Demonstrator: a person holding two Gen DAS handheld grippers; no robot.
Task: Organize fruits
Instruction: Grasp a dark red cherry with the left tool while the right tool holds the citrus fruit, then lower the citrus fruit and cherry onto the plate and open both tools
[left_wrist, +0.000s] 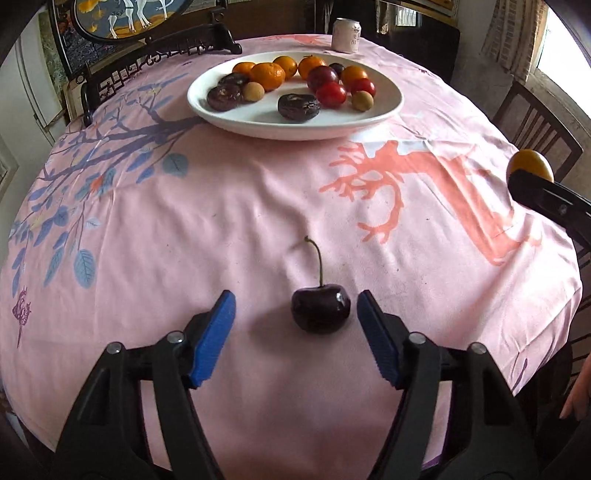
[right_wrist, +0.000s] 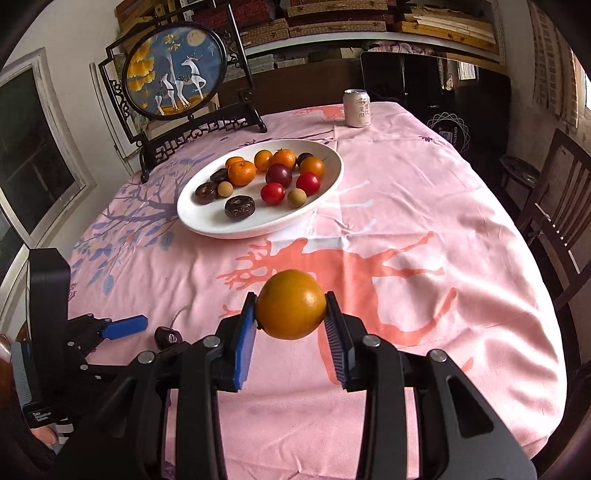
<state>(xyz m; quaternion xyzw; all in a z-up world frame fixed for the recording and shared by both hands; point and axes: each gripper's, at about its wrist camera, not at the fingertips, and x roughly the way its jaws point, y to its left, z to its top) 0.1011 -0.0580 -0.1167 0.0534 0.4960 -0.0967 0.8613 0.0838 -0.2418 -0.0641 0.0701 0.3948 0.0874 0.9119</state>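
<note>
Pink cloth printed with branches covers a dining table (left_wrist: 258, 206). At lower centre of the left view, the left gripper (left_wrist: 295, 308) stands spread around one dark cherry (left_wrist: 320, 308), pads not touching; it looks soft and easily bruised, best pinched across its round body. In the right view's centre, the right gripper (right_wrist: 291, 314) pinches one firm, smooth orange (right_wrist: 291, 309) off the cloth. Beyond, one white plate (right_wrist: 207, 225) holds roughly fifteen small fruits.
</note>
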